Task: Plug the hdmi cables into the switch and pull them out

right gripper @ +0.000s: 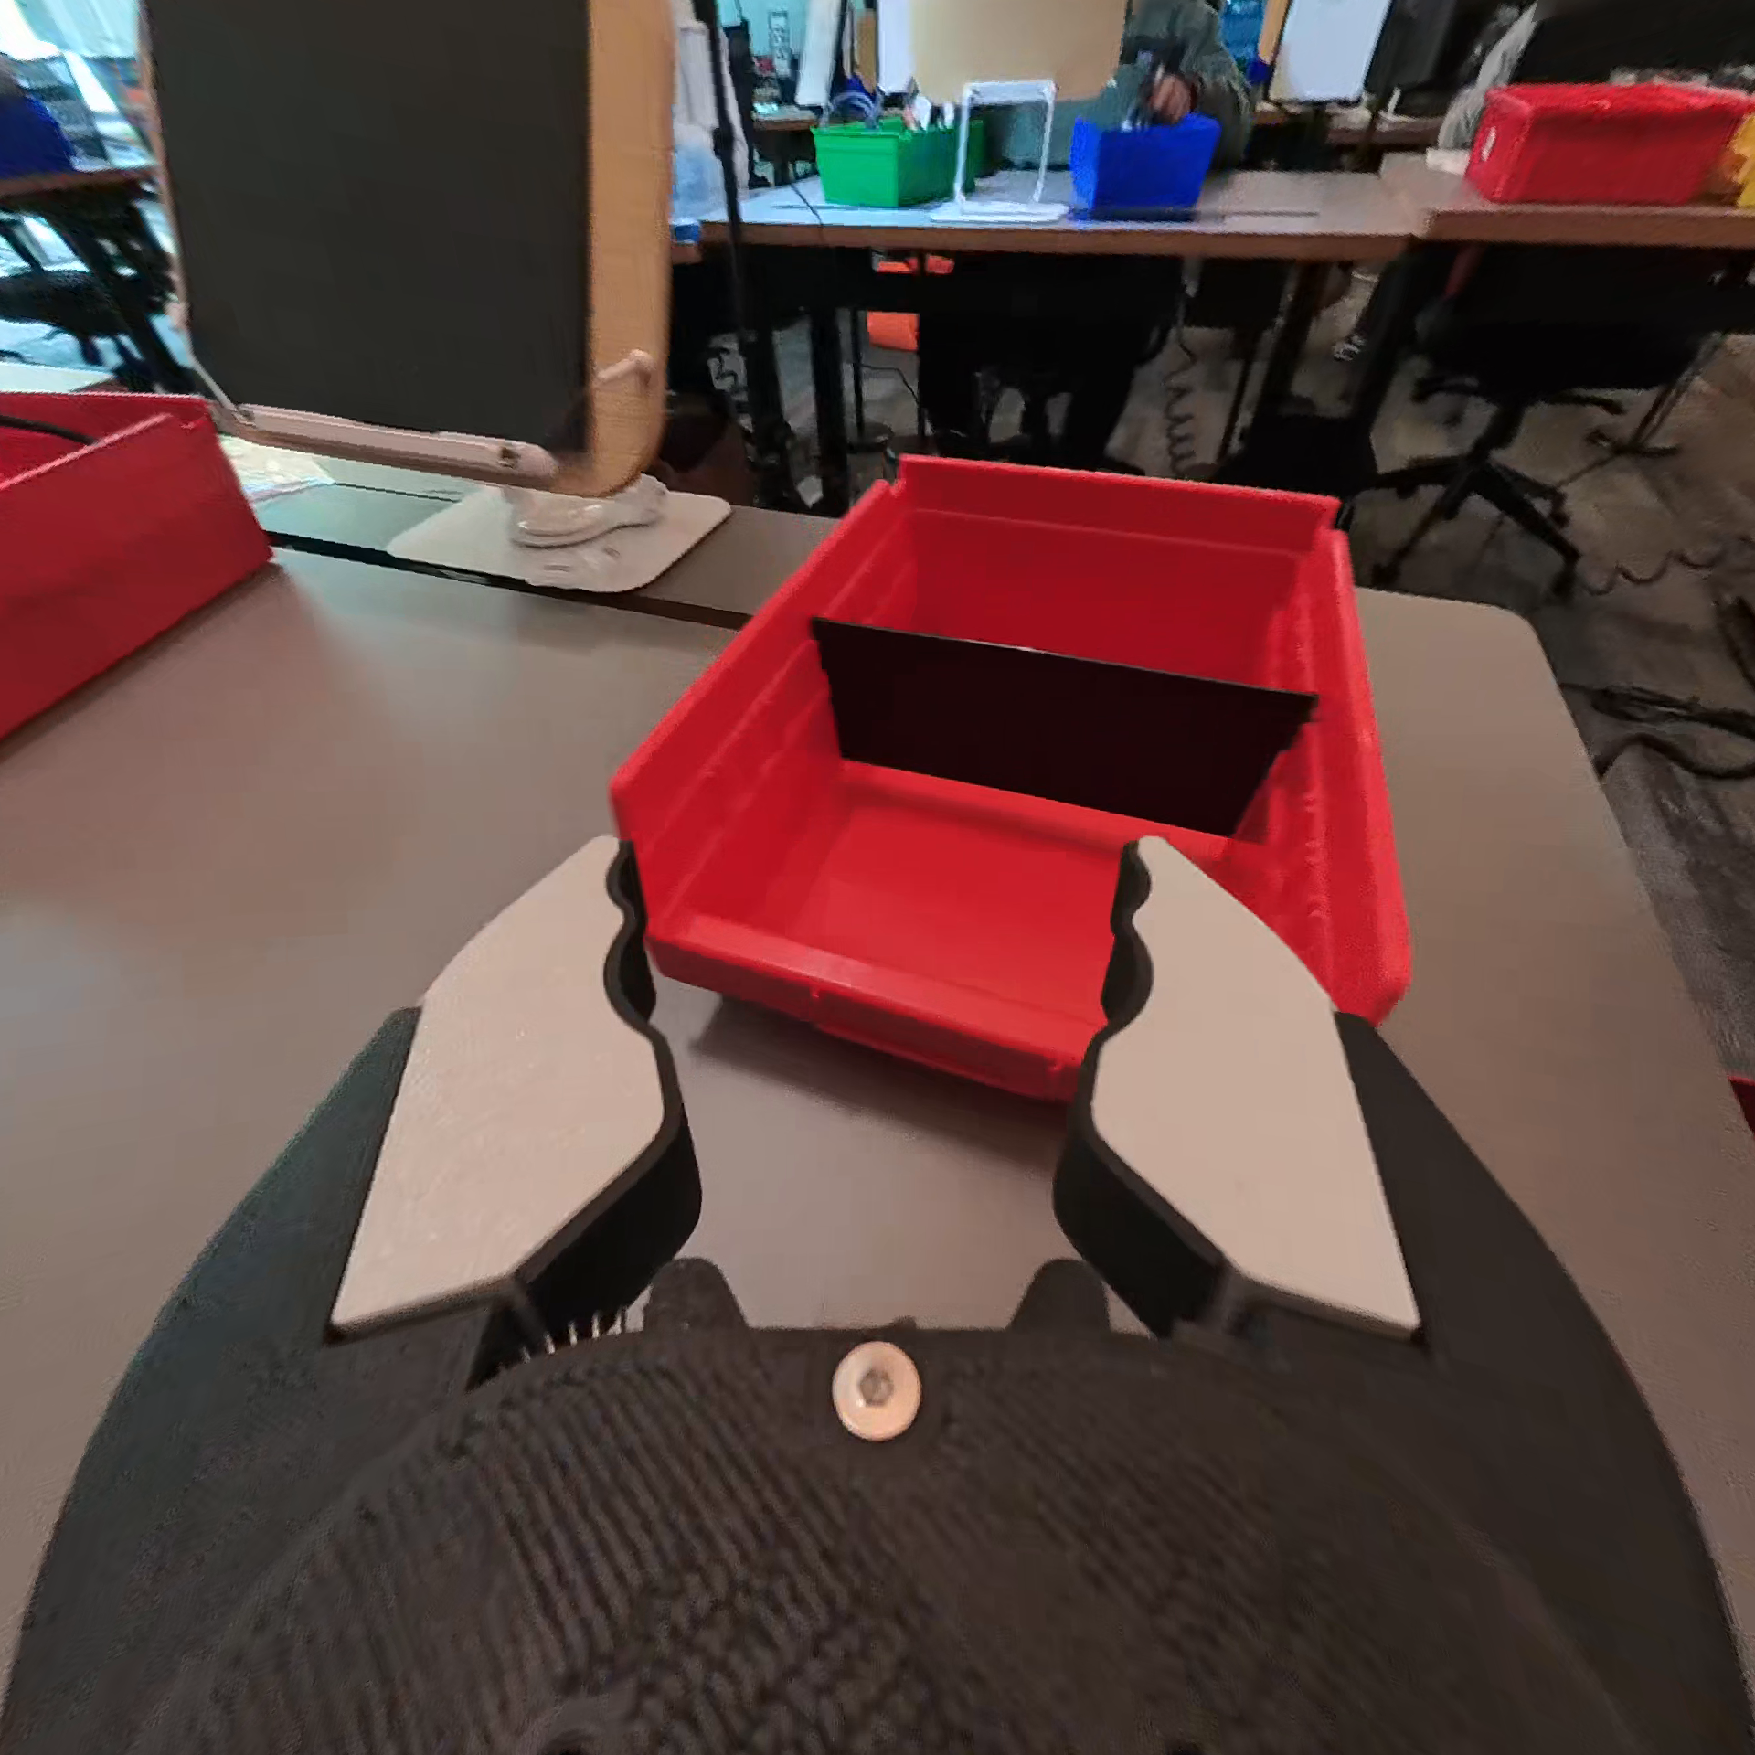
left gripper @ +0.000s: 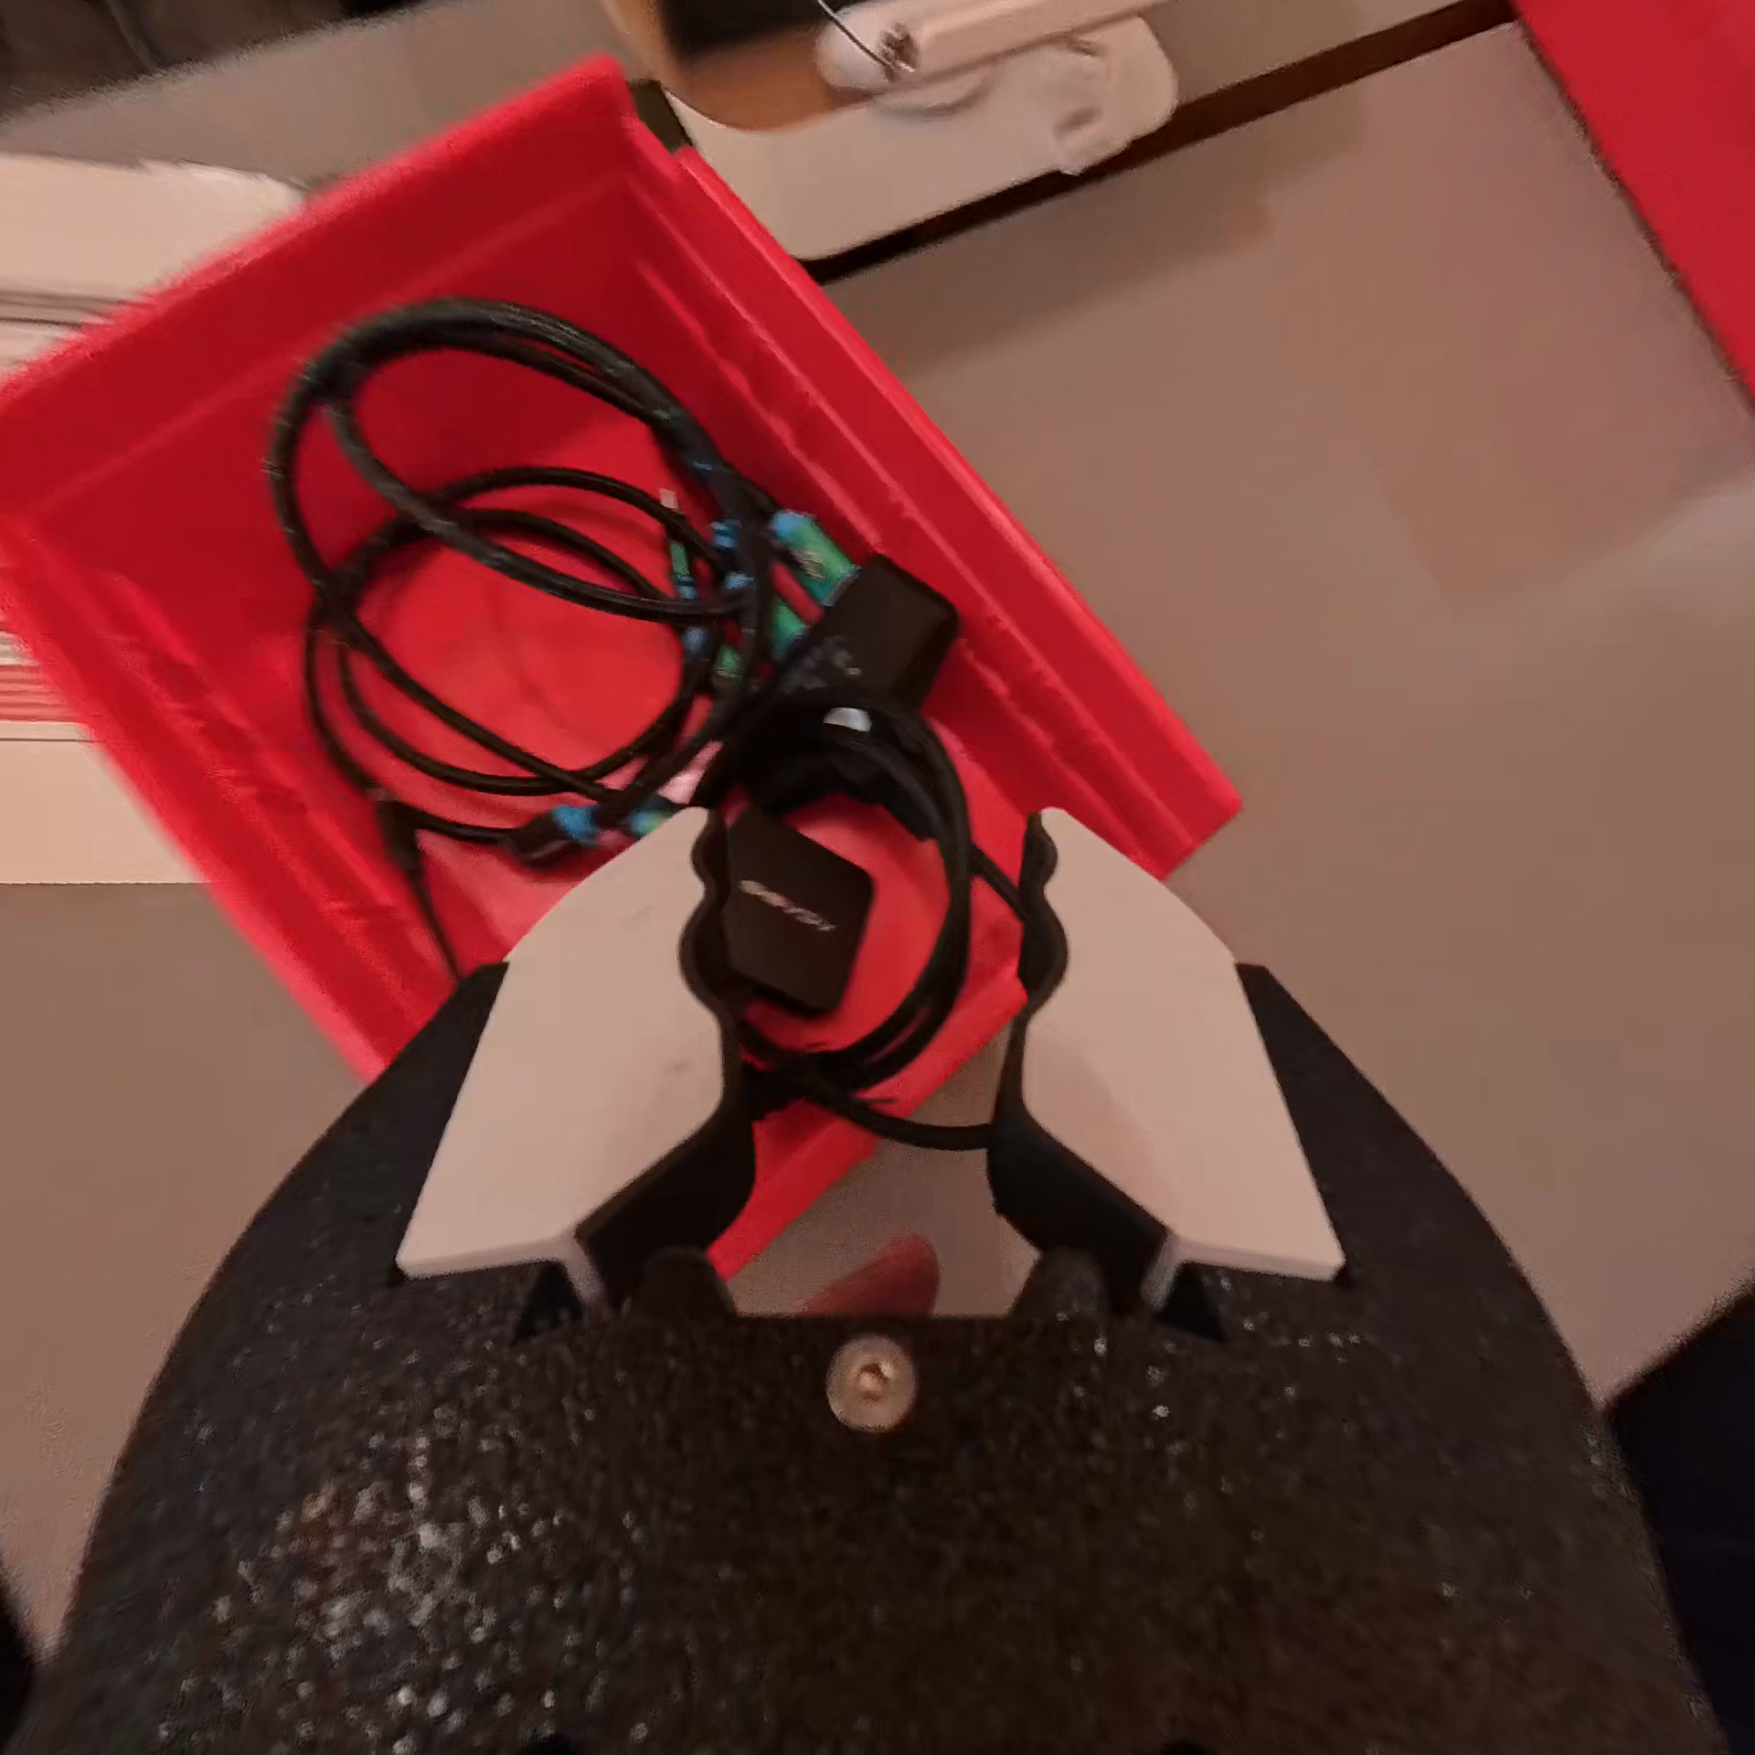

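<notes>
In the left wrist view, black HDMI cables [left gripper: 494, 608] with blue and green plug collars lie coiled in a red bin [left gripper: 190, 589] at centre left, beside two flat black switch boxes [left gripper: 793, 916]; the lower box bears pale lettering, too blurred to read. The left tongs [left gripper: 869, 836] hang released above that box, gripping nothing. In the right wrist view, the right tongs [right gripper: 869, 859] are spread wide above the grey counter [right gripper: 332, 760], facing a second red bin [right gripper: 1330, 912] with a black divider [right gripper: 1054, 722].
</notes>
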Motion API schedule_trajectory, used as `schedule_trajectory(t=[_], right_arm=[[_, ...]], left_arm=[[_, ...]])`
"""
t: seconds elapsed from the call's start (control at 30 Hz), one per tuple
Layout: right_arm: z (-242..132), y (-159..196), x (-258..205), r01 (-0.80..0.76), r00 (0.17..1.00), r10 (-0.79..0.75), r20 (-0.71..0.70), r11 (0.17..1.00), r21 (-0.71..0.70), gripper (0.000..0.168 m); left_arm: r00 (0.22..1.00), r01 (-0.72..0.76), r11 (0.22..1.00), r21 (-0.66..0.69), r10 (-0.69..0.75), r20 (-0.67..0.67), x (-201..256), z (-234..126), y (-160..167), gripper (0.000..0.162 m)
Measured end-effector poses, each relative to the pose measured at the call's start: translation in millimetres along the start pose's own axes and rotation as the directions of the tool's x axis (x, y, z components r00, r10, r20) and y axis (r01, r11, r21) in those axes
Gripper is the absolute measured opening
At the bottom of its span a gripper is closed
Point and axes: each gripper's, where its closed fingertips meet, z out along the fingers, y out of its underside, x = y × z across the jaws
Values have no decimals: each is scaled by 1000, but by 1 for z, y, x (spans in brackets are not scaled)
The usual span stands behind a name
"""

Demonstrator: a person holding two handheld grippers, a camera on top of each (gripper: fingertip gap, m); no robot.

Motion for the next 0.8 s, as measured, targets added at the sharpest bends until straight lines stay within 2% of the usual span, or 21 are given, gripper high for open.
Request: schedule_trajectory(t=[0.13, 0.27, 0.4, 0.5, 0.6, 0.7, 0.77, 0.8], right_arm=[[-4, 1, -31, 46, 999, -46, 27, 999, 24, 90], [-3, 9, -53, 117, 992, -117, 51, 993, 10, 86], [-2, 19, -64, 190, 980, -190, 56, 982, 0, 82], [2, 21, -74, 208, 974, -207, 87, 978, 8, 79], [5, 19, -83, 218, 969, -219, 118, 976, 19, 79], [7, 18, -91, 225, 962, -228, 151, 974, 33, 78], [8, 19, -93, 236, 958, -238, 161, 971, 34, 78], [8, 19, -94, 240, 956, -243, 166, 970, 35, 78]], left_arm=[[987, 119, 991, -64, -125, -100, 34, 22, 5, 58], [999, 40, 979, -201, -39, 9, 29, 42, 28, 57], [976, 202, 935, -291, -215, -13, 34, 57, 43, 55], [975, 220, 917, -332, -211, 61, 25, 68, 49, 58], [954, 282, 875, -393, -298, 22, 32, 79, 53, 61], [949, 302, 853, -425, -313, 46, 27, 92, 58, 60], [932, 335, 832, -442, -361, 26, 30, 101, 61, 52], [934, 325, 831, -451, -356, 18, 29, 104, 64, 35]])
